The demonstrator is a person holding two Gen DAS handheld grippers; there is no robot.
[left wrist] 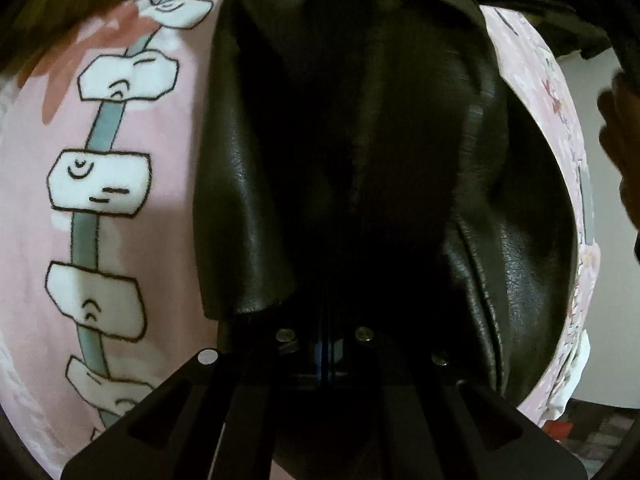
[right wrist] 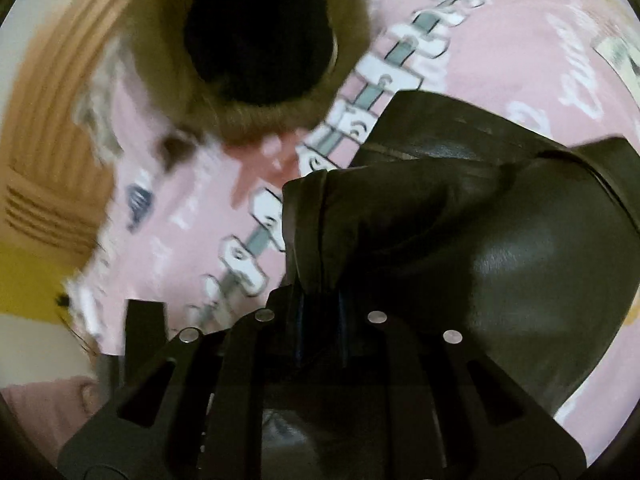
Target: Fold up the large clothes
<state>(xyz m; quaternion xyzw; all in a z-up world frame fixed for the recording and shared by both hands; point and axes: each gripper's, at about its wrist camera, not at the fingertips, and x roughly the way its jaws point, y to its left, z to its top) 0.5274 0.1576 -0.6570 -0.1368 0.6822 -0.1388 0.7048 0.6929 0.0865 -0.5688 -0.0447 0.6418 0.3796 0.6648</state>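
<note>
A black leather jacket point(left wrist: 400, 128) lies on a pink printed bed sheet point(left wrist: 160, 200). In the left wrist view it fills the middle, and my left gripper point(left wrist: 326, 344) is shut on its near edge, with the leather bunched over the fingertips. In the right wrist view the jacket point(right wrist: 500, 248) rises up at the right. My right gripper point(right wrist: 320, 312) is shut on a folded edge of it. The jacket's fur-trimmed hood point(right wrist: 256, 40), tan fur around a dark opening, lies at the upper left.
The pink sheet point(right wrist: 500, 60) carries a cartoon chain pattern. A wooden headboard or panel point(right wrist: 52, 152) stands at the left in the right wrist view. A person's hand point(left wrist: 620, 140) shows at the right edge of the left wrist view.
</note>
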